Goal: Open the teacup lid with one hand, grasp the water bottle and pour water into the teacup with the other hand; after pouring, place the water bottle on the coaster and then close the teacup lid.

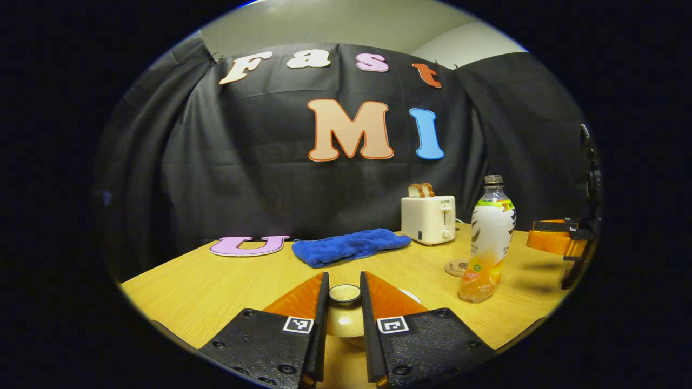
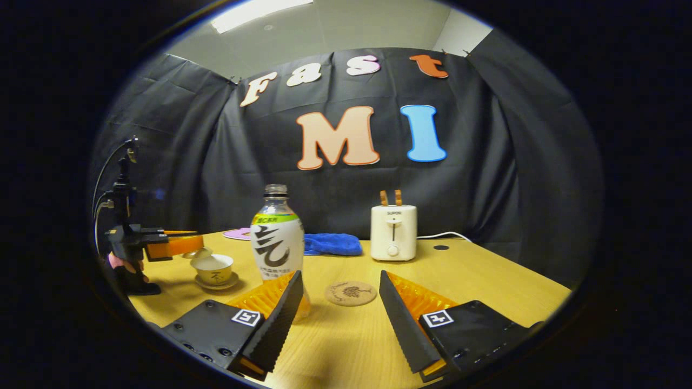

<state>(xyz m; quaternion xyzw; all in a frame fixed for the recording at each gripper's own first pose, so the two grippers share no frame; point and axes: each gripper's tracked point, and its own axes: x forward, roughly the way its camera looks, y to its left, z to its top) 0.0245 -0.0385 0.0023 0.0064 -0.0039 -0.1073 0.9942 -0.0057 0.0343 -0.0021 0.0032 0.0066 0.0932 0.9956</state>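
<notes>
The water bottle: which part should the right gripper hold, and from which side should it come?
Probably the middle of the water bottle, at its label. It stands upright with no cap, so come level from the front, not from above. The right gripper is open, with the bottle ahead and slightly to its left, beside the coaster; shift left first.

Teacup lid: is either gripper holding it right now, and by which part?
The left gripper has its fingers either side of the teacup lid's knob; contact cannot be told. The right gripper is open, holding nothing.
</notes>
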